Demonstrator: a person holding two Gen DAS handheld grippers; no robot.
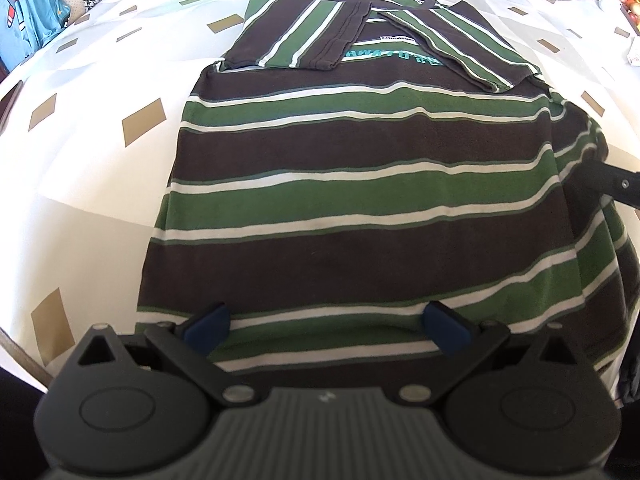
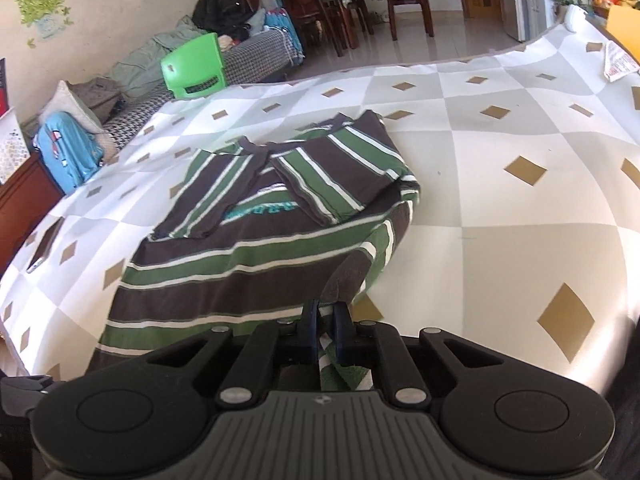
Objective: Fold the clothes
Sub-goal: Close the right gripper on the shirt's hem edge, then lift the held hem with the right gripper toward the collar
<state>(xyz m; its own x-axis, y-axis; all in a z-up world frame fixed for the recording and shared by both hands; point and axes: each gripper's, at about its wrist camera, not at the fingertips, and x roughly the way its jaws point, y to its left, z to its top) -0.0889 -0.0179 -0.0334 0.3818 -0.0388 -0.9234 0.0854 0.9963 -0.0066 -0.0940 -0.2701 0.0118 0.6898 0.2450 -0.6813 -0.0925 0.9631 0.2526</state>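
Left wrist view: one striped shirt (image 1: 360, 184), soft knit, in broad dark-brown and green bands parted by thin white lines, lying flat on a cloth-covered surface (image 1: 92, 184) of smooth white and pale-grey diamonds with small tan lozenges. Both short sleeves are folded inward across the chest, their hems nearly meeting over teal lettering and a small white label. The shirt's left edge runs straight and clean; its right edge is rumpled and lifted into folds. The left gripper (image 1: 326, 326), matte black with dark-blue pads, hangs over the hem with jaws spread wide, nothing between them. Bare cloth lies open to the left and beyond the collar. A black part of the other tool shows at the right border. Right wrist view: the same shirt (image 2: 248, 248) seen from its right side, sleeves folded in, body lying on the patterned cloth (image 2: 500, 200). The right gripper (image 2: 326, 332) has its blue pads drawn close together, pinching the shirt's near right corner; the fabric rises from the surface in a tented fold toward the pads. A wide stretch of bare cloth lies to the right. Past the far edge: a green plastic chair (image 2: 195, 67), a houndstooth sofa heaped with garments, wooden dining chairs.
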